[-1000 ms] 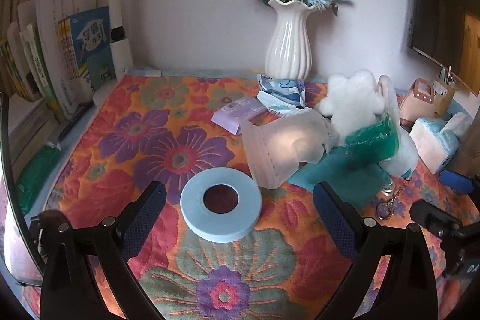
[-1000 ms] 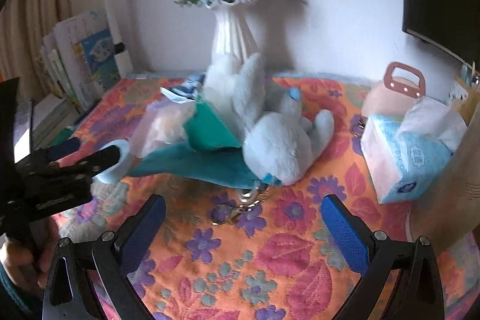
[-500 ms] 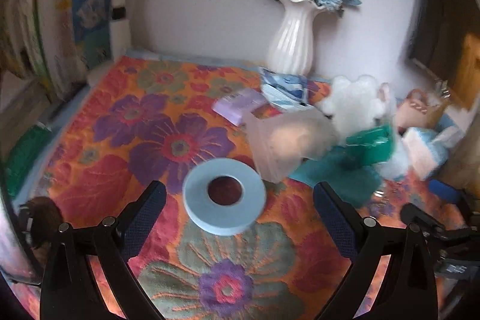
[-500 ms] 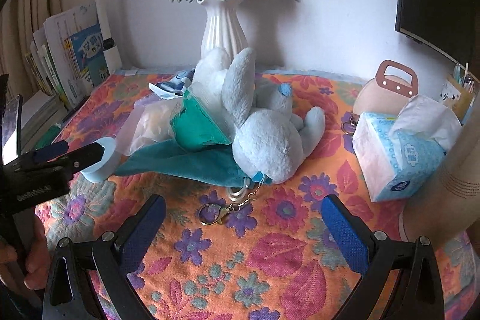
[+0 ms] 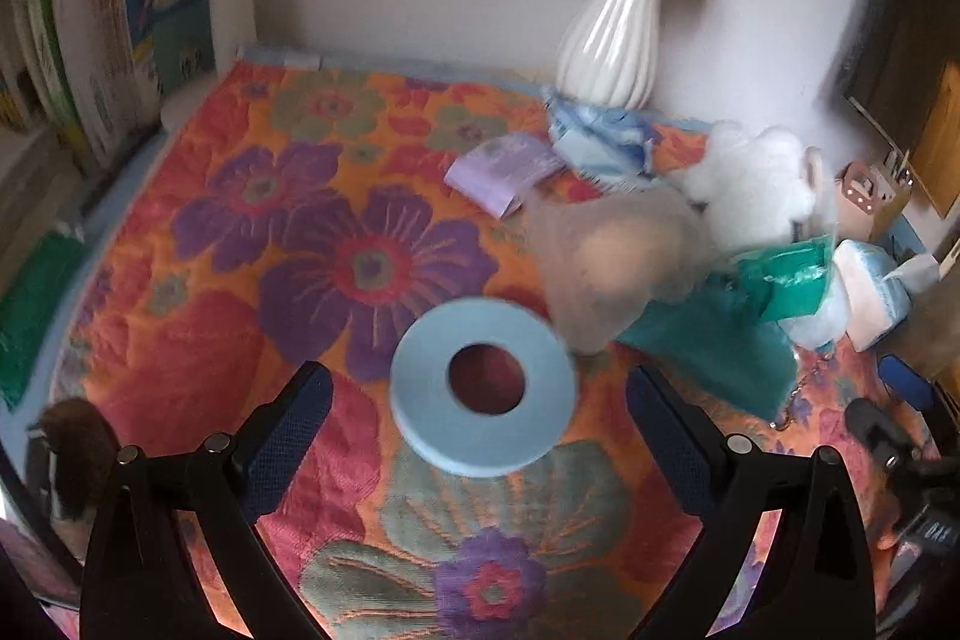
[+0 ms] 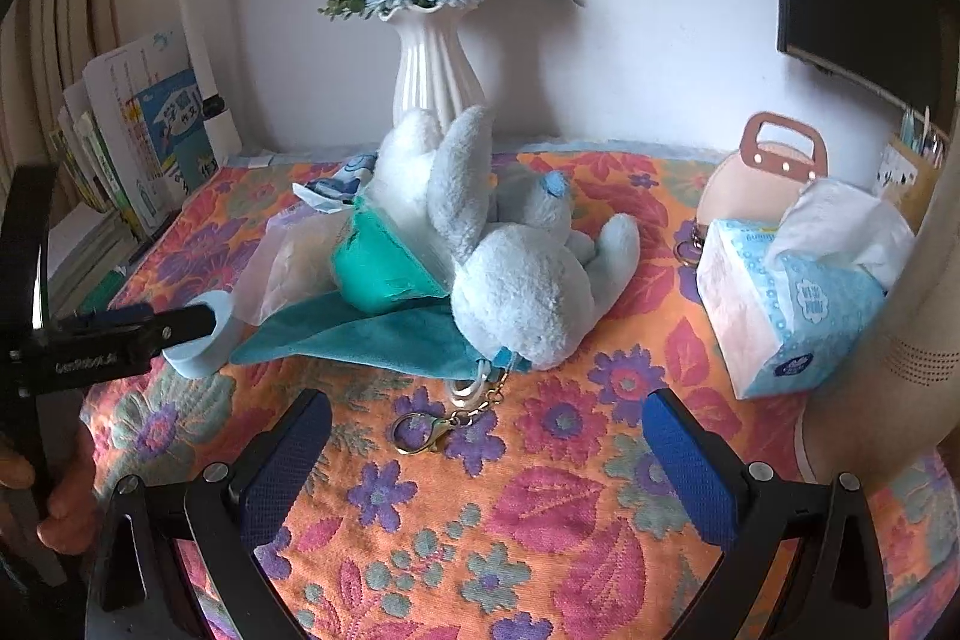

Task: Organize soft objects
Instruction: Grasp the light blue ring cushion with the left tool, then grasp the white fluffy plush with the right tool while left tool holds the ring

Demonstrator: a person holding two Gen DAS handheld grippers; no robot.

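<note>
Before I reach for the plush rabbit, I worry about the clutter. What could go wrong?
The keychain clasp trails from the plush rabbit and may snag the floral cloth. The rabbit lies on the teal cloth, which could drag along. The white vase behind it could tip.

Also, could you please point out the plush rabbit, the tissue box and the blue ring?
plush rabbit (image 6: 522,292), right wrist view, its round body.
tissue box (image 6: 786,304), right wrist view, front face.
blue ring (image 5: 420,394), left wrist view, flat top.
</note>
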